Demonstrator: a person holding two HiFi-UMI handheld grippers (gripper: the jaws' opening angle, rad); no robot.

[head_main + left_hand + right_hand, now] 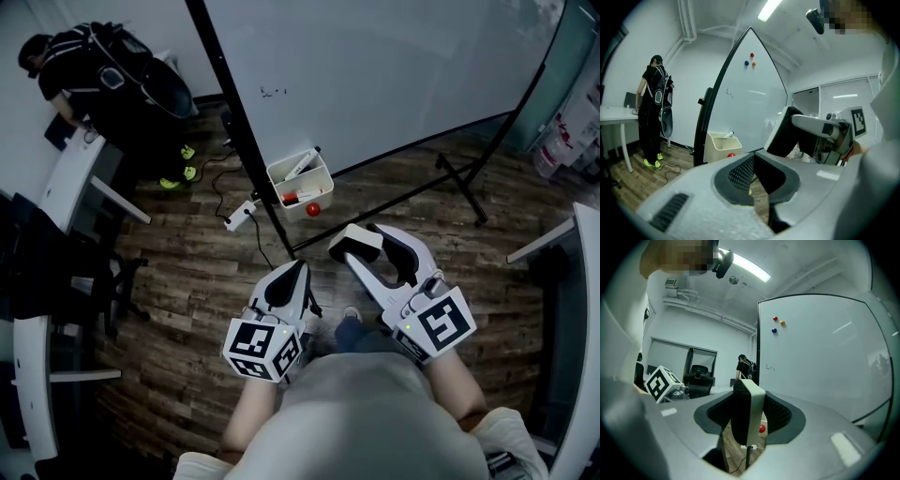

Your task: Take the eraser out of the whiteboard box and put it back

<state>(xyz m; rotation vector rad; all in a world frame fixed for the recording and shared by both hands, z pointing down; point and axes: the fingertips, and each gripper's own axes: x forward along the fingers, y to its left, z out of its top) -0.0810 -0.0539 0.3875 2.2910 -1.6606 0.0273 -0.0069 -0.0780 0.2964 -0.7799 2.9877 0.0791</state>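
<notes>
Below you in the head view, a wood-plank floor (pixel 187 281) carries one whiteboard (pixel 375 75) with one box (pixel 298 183) against its frame. Your right gripper (pixel 361 248) clamps the single eraser (pixel 354 240), well clear of the box. The left gripper view shows your left gripper (pixel 753 161) with its jaws together and empty, and three magnets (pixel 752 55) on the board. The right gripper view has the eraser upright between the pads, with one person (pixel 743 365) beyond.

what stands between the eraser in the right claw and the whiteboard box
Nothing visible does. The white-backed black felt eraser is clamped in the right claw, with open air up to the white plastic box on the whiteboard stand. Markers take up part of the box.
</notes>
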